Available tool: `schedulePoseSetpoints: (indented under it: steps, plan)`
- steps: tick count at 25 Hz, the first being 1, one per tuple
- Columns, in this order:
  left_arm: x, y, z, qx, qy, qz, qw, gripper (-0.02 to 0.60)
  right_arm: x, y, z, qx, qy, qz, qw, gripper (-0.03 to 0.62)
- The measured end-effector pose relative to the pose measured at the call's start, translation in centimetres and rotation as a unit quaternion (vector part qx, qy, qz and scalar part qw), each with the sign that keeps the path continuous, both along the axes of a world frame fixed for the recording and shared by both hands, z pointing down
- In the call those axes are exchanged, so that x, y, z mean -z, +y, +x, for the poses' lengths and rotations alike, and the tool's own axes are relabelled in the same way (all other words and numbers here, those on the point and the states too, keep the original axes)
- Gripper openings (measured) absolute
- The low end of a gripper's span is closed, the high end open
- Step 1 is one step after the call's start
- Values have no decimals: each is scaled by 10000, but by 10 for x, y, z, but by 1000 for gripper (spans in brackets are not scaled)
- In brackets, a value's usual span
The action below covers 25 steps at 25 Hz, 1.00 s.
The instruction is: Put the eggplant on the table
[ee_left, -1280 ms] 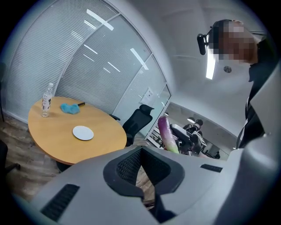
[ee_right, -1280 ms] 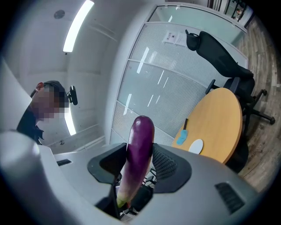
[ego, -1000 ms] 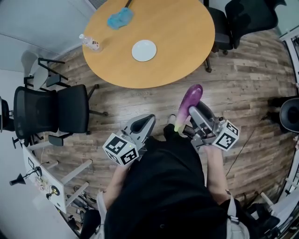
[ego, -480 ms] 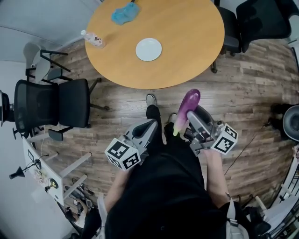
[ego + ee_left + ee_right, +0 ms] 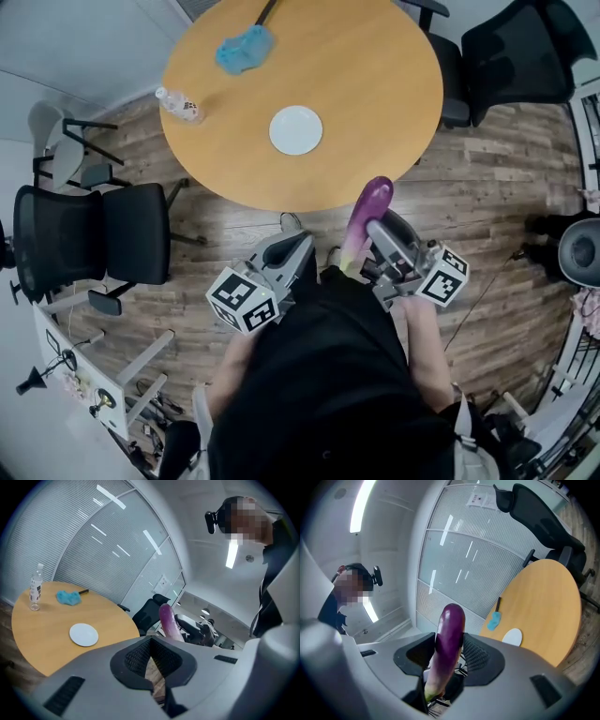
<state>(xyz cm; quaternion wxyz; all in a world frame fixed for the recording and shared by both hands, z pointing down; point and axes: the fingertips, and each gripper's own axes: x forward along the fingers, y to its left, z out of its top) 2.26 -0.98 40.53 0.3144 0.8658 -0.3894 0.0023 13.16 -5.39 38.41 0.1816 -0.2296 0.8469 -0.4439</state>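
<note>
A long purple eggplant [image 5: 367, 214] with a pale green stem end stands upright between the jaws of my right gripper [image 5: 375, 236], which is shut on it. Its tip reaches close to the near edge of the round wooden table [image 5: 375, 84]. In the right gripper view the eggplant [image 5: 447, 644] rises from the right gripper [image 5: 445, 662], with the table [image 5: 553, 616] beyond. My left gripper [image 5: 286, 251] hangs beside it over the wooden floor, shut and holding nothing. The left gripper view shows the left gripper [image 5: 152, 660], the eggplant [image 5: 168, 620] and the table [image 5: 42, 634].
On the table lie a white plate [image 5: 295, 129], a blue cloth [image 5: 241, 47] and a small water bottle [image 5: 178, 105]. A black office chair [image 5: 94, 239] stands at the left, another black chair [image 5: 516, 56] at the table's right. A person's dark clothing fills the bottom.
The person has stepped nearer the table: its edge now lies just beyond the eggplant's tip. Both grippers keep their hold and pose.
</note>
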Motion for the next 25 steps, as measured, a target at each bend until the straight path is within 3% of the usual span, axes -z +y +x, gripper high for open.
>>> schedulePoseSetpoints:
  steps: [9,16,25]
  plan:
    - [9,-74,-69,12,-11,157,9999,9,9,-74,-67,-46,228,110,9997,187]
    - [5,-107,-101,-224,-17,210,9995,9,3,-103,-101,-171,543,95,9983,187]
    - [-11,-115,-118,-487,-56,67,9988,9,-11,-119,-121,-154,1531,270,9877,186]
